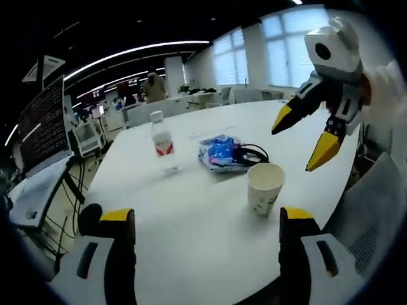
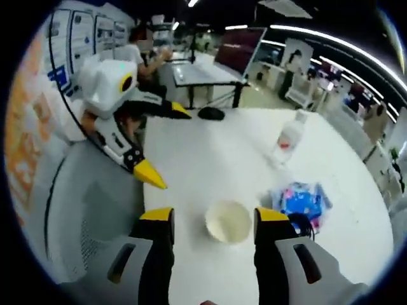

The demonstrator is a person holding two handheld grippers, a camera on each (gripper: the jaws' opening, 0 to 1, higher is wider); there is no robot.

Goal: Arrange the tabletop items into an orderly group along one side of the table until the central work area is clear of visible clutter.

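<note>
White round table in an open office, and the paper cup is our landmark, standing upright near the table's edge. Just behind the cup lies a blue-and-pink packet with a black cable coiled against it. Further off from the cup, a clear water bottle with a red label stands upright. Left gripper hangs short of the cup, jaws wide apart, holding nothing. Right gripper hovers over the cup, jaws spread to either side of its rim, not touching.
</note>
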